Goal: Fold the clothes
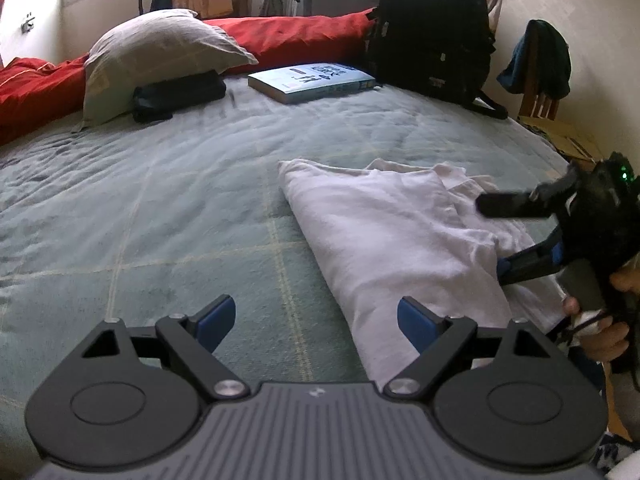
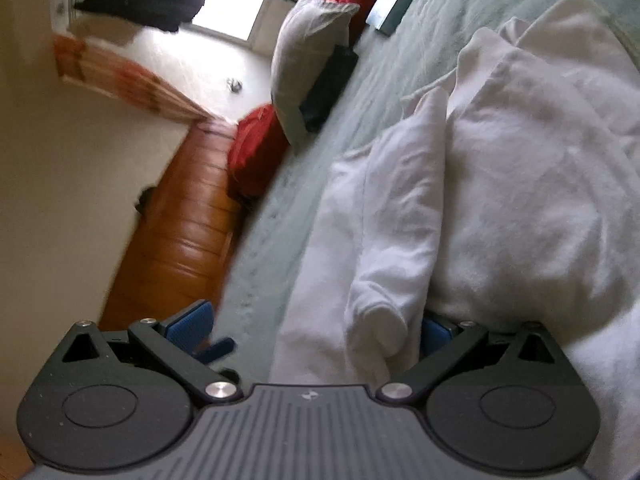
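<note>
My left gripper [image 1: 316,320] hangs wide apart, nothing between the blue pads, low in the left wrist frame over the green bedspread [image 1: 160,208]. The white garment [image 1: 384,232] lies right of centre there, partly folded, its long edge running down toward my right-hand pad. My right gripper [image 1: 490,238] comes in from the right edge, tongs spread over the cloth; in the right wrist view a rolled fold of white fabric sits between its fingers, but they are not pinching it. I judge the next fold needs both corners taken together. So I would slide the left pads onto the near edge, catch every layer, not just the top one, and close only once cloth fills the gap. The book [image 1: 310,82] and backpack [image 1: 432,36] sit well apart, upper frame.
</note>
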A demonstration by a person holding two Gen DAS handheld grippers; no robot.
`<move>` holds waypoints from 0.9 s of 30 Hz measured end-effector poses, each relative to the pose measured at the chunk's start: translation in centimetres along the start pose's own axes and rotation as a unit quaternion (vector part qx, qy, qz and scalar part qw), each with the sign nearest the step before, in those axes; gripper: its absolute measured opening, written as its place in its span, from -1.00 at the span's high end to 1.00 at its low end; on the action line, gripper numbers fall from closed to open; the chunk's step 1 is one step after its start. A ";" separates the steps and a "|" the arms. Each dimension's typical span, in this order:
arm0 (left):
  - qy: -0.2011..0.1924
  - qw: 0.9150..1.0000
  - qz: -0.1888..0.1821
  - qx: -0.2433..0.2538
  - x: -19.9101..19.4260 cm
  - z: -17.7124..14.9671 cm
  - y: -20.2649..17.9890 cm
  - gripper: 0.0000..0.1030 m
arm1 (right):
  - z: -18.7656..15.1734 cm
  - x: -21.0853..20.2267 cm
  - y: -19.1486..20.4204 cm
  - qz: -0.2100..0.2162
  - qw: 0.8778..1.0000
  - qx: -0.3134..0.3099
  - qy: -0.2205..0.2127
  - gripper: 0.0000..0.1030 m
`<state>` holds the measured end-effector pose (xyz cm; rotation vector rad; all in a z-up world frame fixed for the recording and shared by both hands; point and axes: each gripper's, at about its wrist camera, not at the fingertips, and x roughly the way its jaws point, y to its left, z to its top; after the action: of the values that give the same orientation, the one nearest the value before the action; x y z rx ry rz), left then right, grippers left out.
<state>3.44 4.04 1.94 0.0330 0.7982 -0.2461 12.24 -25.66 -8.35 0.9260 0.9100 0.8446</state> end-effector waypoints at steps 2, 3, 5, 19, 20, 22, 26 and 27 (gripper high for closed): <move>0.000 1.000 0.004 -0.003 0.1 0.1 0.1 -0.71 | 0.4 -0.1 0.4 0.014 1.000 -0.004 -0.001 -1.00; 0.000 1.000 0.005 -0.004 0.1 0.1 0.1 -0.71 | 0.6 0.1 0.6 0.019 1.000 -0.011 -0.002 -1.00; -0.001 1.000 0.005 -0.005 0.1 0.1 0.1 -0.71 | 0.7 0.8 0.1 0.014 1.000 -0.009 0.001 -1.00; -0.002 1.000 0.005 -0.008 -0.2 -0.2 0.1 -0.71 | -0.4 0.6 -0.8 -0.088 0.994 -0.056 -0.039 0.62; -0.002 1.000 0.005 -0.008 -0.2 -0.1 0.1 -0.71 | -0.3 0.6 0.2 -0.098 0.992 -0.075 -0.038 0.62; -0.002 1.000 0.004 -0.008 -0.2 -0.1 0.2 -0.71 | 0.1 0.4 1.9 -0.113 0.987 -0.110 -0.036 0.62; 0.000 1.000 0.004 -0.003 -0.1 0.0 0.0 -0.72 | 1.7 -1.0 3.5 -0.144 0.979 -0.143 -0.033 0.62; 0.001 1.000 0.003 -0.002 0.0 0.0 -0.1 -0.72 | 2.2 -1.5 3.8 -0.155 0.976 -0.148 -0.032 0.62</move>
<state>3.35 3.98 1.95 0.0313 0.7995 -0.2396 12.90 -26.25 -3.85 0.5328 0.8198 0.6554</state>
